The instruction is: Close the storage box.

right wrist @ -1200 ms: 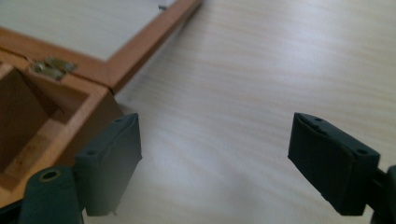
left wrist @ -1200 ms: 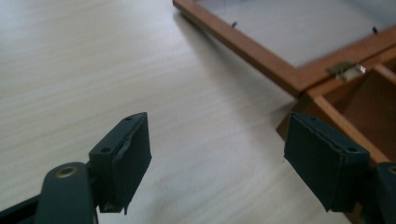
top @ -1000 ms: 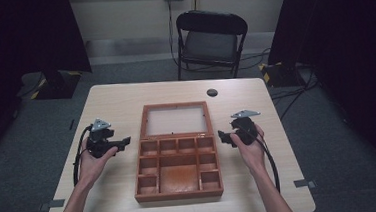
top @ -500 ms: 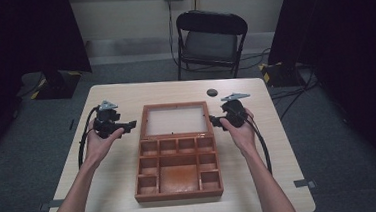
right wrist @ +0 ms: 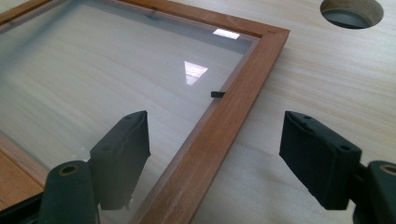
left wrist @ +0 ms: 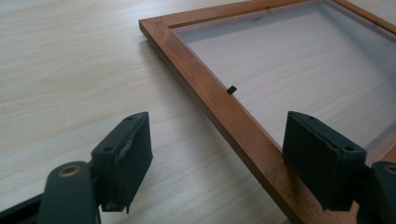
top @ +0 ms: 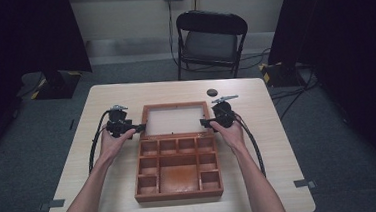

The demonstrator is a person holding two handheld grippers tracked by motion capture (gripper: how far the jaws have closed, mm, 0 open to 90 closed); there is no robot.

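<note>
A: Now both tongs are found at the lid (top: pixel 176 121) of the wooden box (top: pixel 177 166), one at each side rail. Left tongs (top: pixel 140 128) are spread, the left rail (left wrist: pixel 219 109) lying between the jaws but not yet touched. Right tongs (top: pixel 202 123) are likewise spread, astride the right rail (right wrist: pixel 219 126); nothing is pinched.

B: Position of the lid?

A: It is laid open and flat on the tabletop (top: pixel 274 145), on the far side of the box and joined to its far edge. The clear pane (right wrist: pixel 107 70) is seen within the frame, with the tabletop grain visible through it.

B: Difference from the earlier frames?

A: A second ago both tongs were held well out to either side of the box, level with its far compartments. Half a second ago they were brought farther up the tabletop and inward. Now the lid's rails are straddled. The box itself has not been shifted.

B: Meaning for the work?

A: The approach is judged finished; closing of the jaws on both rails is expected next, so the lid can be swung over the compartments. A dark hole (right wrist: pixel 351 12) in the tabletop is noted beyond the lid's right corner.
</note>
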